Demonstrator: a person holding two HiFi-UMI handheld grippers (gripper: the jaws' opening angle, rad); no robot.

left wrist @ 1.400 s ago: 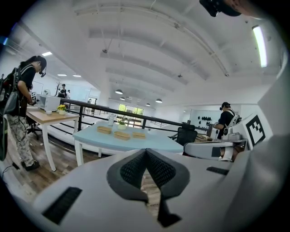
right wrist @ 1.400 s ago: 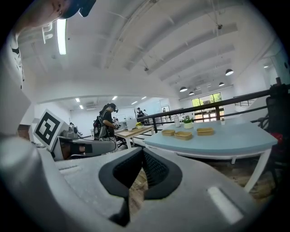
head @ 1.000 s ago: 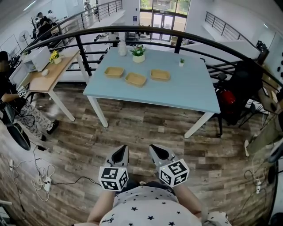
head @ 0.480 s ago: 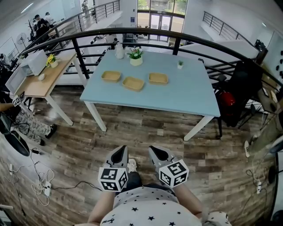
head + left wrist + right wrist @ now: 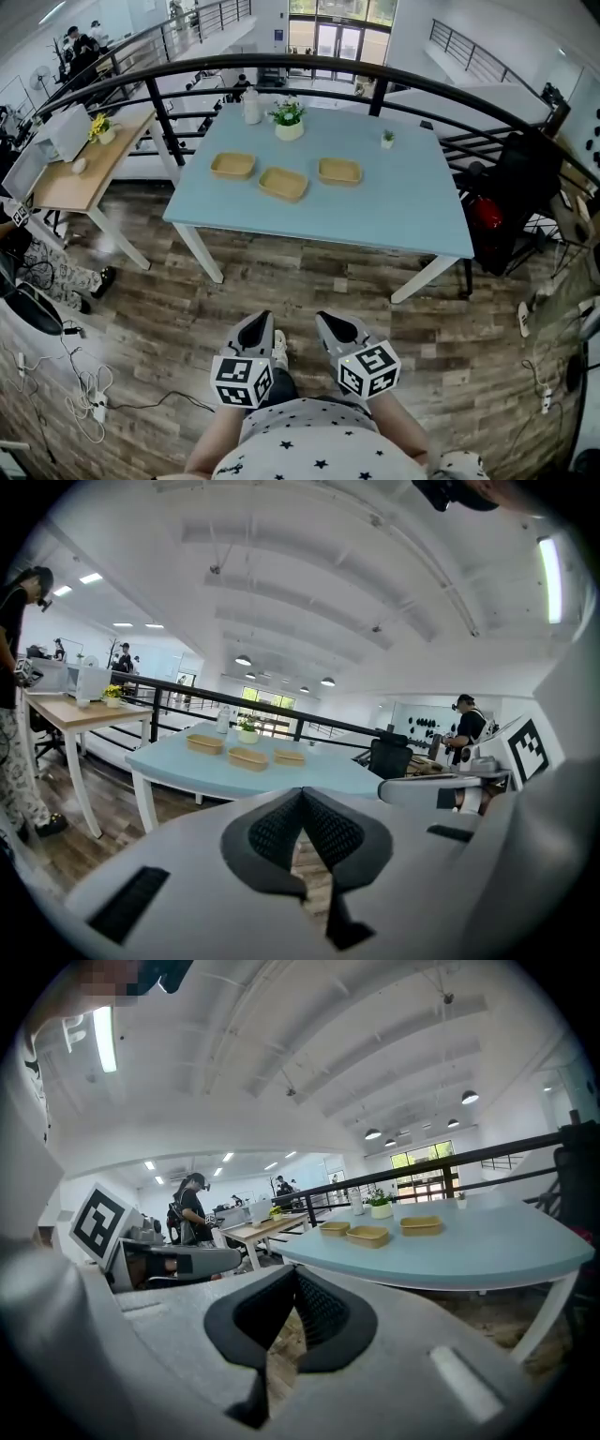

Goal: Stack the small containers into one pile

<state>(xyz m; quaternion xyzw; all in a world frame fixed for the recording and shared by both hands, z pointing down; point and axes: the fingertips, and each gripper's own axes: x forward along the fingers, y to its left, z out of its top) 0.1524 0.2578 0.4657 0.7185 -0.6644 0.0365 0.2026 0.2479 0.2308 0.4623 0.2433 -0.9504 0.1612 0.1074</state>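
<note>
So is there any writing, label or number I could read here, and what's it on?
No readable words or numbers anywhere.
Left cube and right cube: black-and-white square patterns, not letters.
Containers: plain, no label seen.
Things on the side desk: too small to read.

Three shallow tan rectangular containers [image 5: 232, 166] [image 5: 283, 184] [image 5: 339, 171] sit apart in a row on a light blue bench [image 5: 394, 202]. The grey left hand-held gripper [image 5: 258, 323] and right hand-held gripper [image 5: 333, 322] hang side by side over the wood-plank floor [image 5: 309, 277], well apart from the bench.
</note>
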